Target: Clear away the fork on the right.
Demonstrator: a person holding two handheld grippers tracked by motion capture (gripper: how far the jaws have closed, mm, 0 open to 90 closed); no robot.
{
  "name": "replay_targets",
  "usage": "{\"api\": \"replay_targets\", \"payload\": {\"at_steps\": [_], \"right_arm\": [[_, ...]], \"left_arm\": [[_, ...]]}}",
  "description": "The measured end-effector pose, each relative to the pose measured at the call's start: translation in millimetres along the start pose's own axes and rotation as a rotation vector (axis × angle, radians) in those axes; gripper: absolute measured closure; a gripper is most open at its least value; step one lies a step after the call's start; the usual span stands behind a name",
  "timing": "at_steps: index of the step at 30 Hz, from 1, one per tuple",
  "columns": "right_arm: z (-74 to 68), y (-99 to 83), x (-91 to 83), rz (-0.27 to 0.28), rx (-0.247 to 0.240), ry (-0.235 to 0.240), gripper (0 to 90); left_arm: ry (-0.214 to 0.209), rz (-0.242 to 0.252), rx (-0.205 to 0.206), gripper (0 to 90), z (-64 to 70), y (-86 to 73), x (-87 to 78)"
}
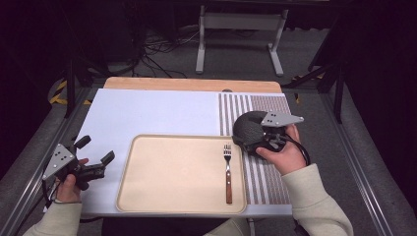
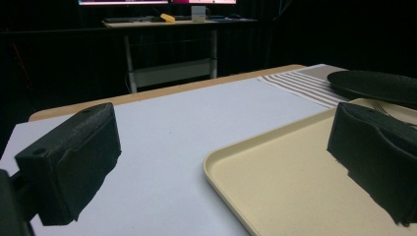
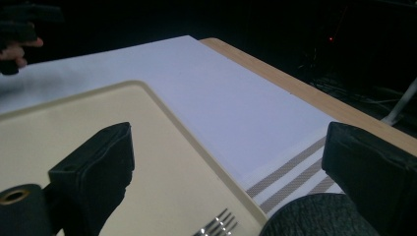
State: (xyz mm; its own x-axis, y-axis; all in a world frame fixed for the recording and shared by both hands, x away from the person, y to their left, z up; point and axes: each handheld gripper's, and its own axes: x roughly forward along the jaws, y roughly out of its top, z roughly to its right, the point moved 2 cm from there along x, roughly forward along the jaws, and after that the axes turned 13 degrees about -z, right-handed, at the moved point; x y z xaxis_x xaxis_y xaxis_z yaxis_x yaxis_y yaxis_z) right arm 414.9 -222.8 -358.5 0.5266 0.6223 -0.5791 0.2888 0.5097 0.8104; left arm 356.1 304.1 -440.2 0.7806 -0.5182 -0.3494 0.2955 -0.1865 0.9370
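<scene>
a: fork — which way does it lie?
b: one fork, near the right edge of one beige tray, tines toward the table's far side, wooden handle toward the person.
a: grippers?
b: left gripper gapes wide, empty. right gripper spread wide beside one dark plate; whether it grips the plate is unclear.

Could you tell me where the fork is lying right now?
The fork lies on the beige tray, by its right edge, tines pointing away, just left of the striped placemat.
</scene>
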Motion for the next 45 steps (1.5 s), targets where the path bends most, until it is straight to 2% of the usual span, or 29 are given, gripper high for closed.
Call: {"api": "replay_targets", "payload": {"at_steps": [1,4,6,16,25,32,39,42,45], "right_arm": [[0.6,-4.5,-3.6,-0.011,-0.036,-0.013,6.3],[0.2,-8.7,-5.6,0.003,-0.030,-0.030,5.1],[0.3,-13.9,-8.6,0.000,-0.049,-0.039,5.1],[2.9,-44.5,-21.0,0.092,0.002,-0.061,4.2],[6.2,-69.7,-27.2,0.128,0.025,-0.077,2.8],[7.7,-88.7,-26.7,0.123,0.036,-0.100,2.5],[8.8,-108.8,-23.5,0.132,0.078,-0.104,2.5],[8.0,-117.4,-22.9,0.096,0.084,-0.101,2.9],[6.4,-123.3,-23.7,0.089,0.091,-0.083,2.8]], "left_arm": [[-0.002,-0.002,0.003,0.0,-0.5,-0.4,-0.2],[0.000,0.001,-0.001,0.0,-1.9,-0.8,-0.4],[-0.002,0.004,-0.008,0.0,-2.8,-0.7,-0.7],[0.002,0.017,-0.023,0.0,-5.6,-1.0,-2.4],[0.003,0.020,-0.023,0.0,-6.6,-1.3,-2.7],[0.006,0.022,-0.025,0.0,-8.1,-1.9,-3.7],[0.003,0.022,-0.020,0.0,-8.3,-2.6,-3.6],[0.001,0.020,-0.019,0.0,-8.5,-3.0,-3.3],[0.001,0.022,-0.019,0.0,-8.7,-3.1,-3.7]]}}
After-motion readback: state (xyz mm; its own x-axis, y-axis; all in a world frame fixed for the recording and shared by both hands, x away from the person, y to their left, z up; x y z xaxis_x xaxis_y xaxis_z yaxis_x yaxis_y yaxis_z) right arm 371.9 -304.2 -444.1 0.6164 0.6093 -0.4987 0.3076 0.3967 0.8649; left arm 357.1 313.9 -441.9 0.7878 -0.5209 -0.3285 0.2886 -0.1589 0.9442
